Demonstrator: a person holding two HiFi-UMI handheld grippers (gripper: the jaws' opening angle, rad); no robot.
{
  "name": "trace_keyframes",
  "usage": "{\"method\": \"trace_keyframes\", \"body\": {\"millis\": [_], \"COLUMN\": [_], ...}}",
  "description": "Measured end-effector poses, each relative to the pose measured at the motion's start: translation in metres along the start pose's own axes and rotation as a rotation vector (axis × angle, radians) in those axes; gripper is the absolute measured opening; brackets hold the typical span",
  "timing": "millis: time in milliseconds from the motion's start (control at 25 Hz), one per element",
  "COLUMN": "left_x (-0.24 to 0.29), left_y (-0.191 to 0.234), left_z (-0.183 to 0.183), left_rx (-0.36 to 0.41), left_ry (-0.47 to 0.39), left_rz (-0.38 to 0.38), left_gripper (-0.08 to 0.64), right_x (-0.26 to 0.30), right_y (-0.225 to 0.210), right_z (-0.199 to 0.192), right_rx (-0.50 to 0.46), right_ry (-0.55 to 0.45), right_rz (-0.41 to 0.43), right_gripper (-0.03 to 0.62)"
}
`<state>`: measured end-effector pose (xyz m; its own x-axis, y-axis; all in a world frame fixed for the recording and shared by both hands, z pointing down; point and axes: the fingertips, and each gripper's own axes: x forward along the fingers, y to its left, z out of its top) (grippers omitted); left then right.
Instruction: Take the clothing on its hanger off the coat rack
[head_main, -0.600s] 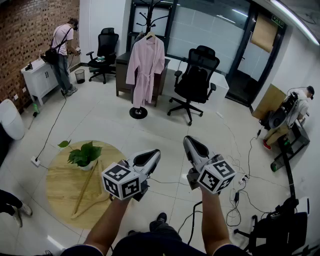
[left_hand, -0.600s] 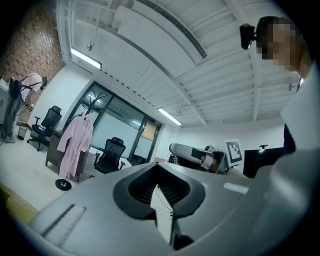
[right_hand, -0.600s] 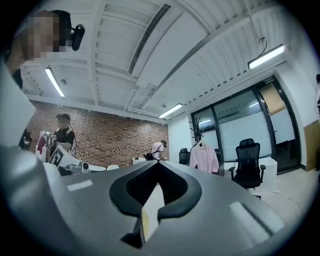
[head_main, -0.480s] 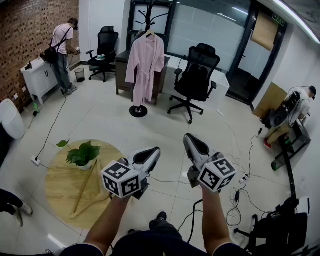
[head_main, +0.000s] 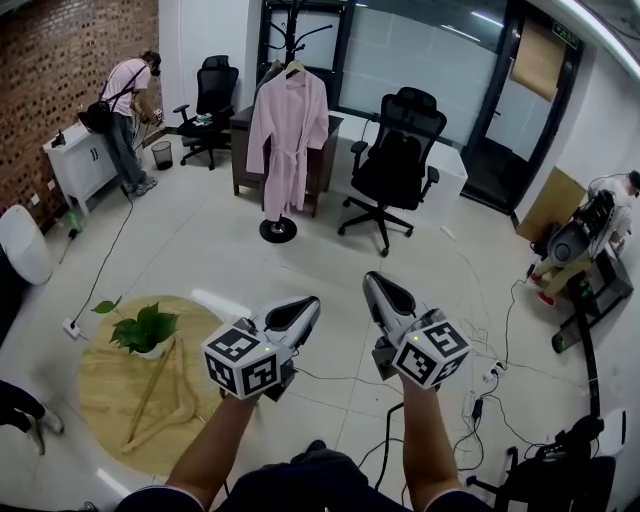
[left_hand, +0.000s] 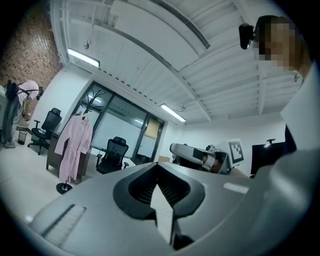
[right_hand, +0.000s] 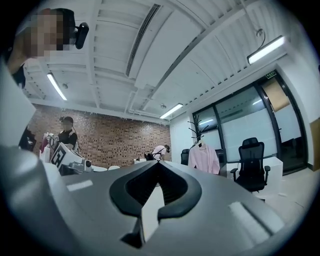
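Shut tight with nothing between the jaws on the left gripper (head_main: 303, 309), same on the right gripper (head_main: 377, 287), held level side by side in the near middle; well apart from the pink robe (head_main: 288, 135), hanging on its hanger (head_main: 294, 68) from the black coat rack (head_main: 277, 231) at the far left-centre. Just right of that, a black office chair (head_main: 398, 160); near left, a round wooden table (head_main: 95, 400) with a potted plant (head_main: 140, 330).

You have a matt pink cloth robe (head_main: 288, 135), glossy floor tiles (head_main: 210, 250), a bare wood table (head_main: 100, 392), a rough brick wall (head_main: 60, 70).
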<state>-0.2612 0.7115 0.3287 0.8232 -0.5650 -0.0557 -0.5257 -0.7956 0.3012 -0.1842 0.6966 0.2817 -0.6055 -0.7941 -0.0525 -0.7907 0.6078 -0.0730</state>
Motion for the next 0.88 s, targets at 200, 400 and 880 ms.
{"method": "trace_keyframes", "body": {"millis": [200,400,880], "left_x": [0.054,0.088,0.186], "left_y": [0.007,0.016,0.101], "left_z": [0.002,0.004,0.011], "left_rx": [0.010,0.028,0.030], "left_ry": [0.004,0.006,0.000], "left_rz": [0.019,0.053,0.067], "left_gripper": [0.012,0.012,0.012], "right_x": [0.003,0.004,0.074], "right_y": [-0.050,-0.093,-0.200], "right_z": [0.000,-0.002,0.001], "right_rx": [0.002,0.011,-0.016], "right_ry": [0.006,0.009,0.009], "right_rz": [0.029,0.036,0.019], "right_gripper": [0.000,0.000,0.000]}}
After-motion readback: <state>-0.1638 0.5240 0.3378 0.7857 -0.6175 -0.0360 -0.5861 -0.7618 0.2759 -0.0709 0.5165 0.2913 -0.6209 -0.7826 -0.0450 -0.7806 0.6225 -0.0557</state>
